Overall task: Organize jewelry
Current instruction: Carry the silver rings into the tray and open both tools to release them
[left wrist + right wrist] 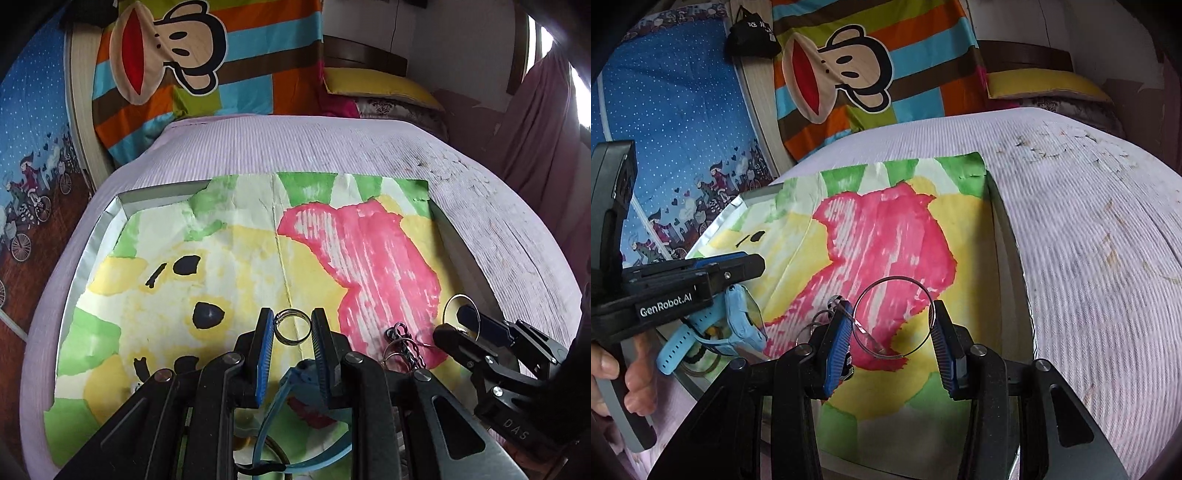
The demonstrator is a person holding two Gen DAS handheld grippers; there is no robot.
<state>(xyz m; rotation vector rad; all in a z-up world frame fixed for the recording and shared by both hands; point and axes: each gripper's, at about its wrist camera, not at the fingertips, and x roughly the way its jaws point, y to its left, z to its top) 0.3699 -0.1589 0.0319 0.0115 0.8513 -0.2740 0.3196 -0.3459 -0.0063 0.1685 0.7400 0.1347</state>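
A small silver ring [289, 328] lies between my left gripper's [291, 322] blue pads; it touches the left pad, with a thin gap at the right one. The jaws stand apart around it. That gripper [759, 264] also shows from the side in the right wrist view. My right gripper [892, 323] has a large thin silver bangle [886, 282] across its wide jaws, both pads against the rim. In the left wrist view the bangle [448, 306] stands upright off the paper at the right gripper's tips [452, 323].
A painted paper [236, 258] lines a shallow tray with a silvery rim [107, 221] on a lilac bedspread [295, 144]. A light blue watch [738, 321] lies under the left gripper, and a tangle of chain and rings [402, 343] lies between the grippers. A hand [605, 369] holds the left gripper's handle.
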